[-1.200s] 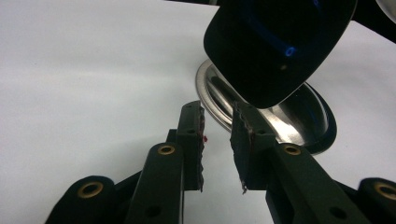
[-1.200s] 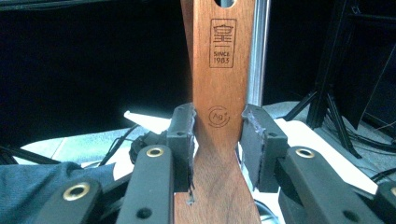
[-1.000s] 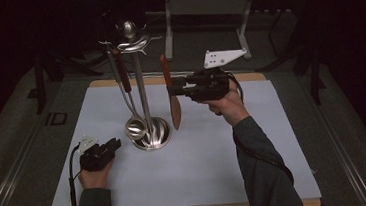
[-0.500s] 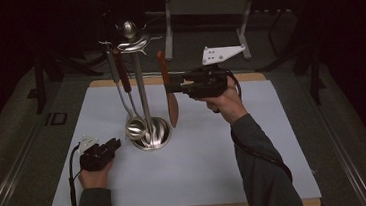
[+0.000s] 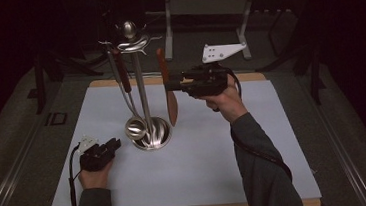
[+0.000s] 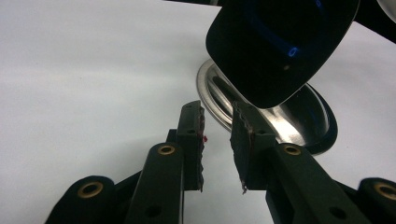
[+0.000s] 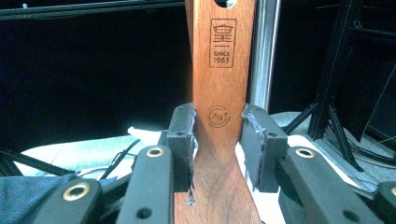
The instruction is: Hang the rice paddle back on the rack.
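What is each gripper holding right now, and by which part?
The right gripper clamps the wooden spatula across its handle, near the blade. The left gripper is open and holds nothing.

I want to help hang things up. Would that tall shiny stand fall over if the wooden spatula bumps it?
Probably not easily: the stand has a broad round base flat on the mat. But it is tall and thin, so a hard bump up high by the wooden spatula might rock it.
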Action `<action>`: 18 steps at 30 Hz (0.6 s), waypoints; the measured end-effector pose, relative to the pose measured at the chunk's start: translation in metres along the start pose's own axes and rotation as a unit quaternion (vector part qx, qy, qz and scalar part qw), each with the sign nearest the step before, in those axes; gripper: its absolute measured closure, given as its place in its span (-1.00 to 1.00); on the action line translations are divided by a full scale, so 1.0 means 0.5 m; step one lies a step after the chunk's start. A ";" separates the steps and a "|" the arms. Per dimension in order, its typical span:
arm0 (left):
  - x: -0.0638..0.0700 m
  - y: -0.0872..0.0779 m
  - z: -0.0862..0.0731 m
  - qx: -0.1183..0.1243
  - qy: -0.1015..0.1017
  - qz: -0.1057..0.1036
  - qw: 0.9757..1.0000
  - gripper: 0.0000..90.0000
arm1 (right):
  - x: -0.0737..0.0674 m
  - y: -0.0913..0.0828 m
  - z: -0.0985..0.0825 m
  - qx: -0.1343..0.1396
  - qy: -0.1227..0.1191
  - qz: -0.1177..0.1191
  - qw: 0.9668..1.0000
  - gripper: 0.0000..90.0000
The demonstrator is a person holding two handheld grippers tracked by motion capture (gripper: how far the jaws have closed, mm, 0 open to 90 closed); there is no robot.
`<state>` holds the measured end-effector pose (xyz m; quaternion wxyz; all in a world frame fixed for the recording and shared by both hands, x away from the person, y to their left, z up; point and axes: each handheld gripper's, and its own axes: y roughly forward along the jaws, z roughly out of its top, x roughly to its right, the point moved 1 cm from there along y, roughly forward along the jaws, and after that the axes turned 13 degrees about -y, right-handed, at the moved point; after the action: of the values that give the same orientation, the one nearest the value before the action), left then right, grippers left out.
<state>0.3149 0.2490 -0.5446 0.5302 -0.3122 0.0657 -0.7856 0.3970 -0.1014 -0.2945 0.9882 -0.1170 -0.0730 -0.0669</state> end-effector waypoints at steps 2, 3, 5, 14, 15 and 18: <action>0.000 0.000 0.000 0.001 -0.001 -0.001 1.000 0.64 | -0.001 0.002 0.001 0.000 0.001 0.001 1.000 0.48; 0.000 0.000 0.000 0.001 -0.001 -0.001 1.000 0.64 | -0.001 0.002 0.001 0.000 0.001 0.001 1.000 0.48; 0.000 0.000 0.000 0.000 -0.001 -0.002 1.000 0.64 | -0.001 0.004 0.002 0.001 0.001 0.001 1.000 0.48; 0.000 0.000 0.000 0.000 0.000 -0.002 1.000 0.64 | -0.001 0.011 0.006 0.002 0.001 -0.001 1.000 0.48; 0.000 -0.001 0.000 0.000 0.000 -0.002 1.000 0.64 | -0.001 0.012 0.007 0.002 0.003 -0.001 1.000 0.48; 0.000 0.000 0.000 0.001 0.000 -0.002 1.000 0.64 | -0.001 0.013 0.008 0.002 0.003 -0.001 1.000 0.48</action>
<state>0.3147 0.2491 -0.5446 0.5289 -0.3120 0.0640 -0.7867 0.3967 -0.0940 -0.2923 0.9886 -0.1144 -0.0705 -0.0684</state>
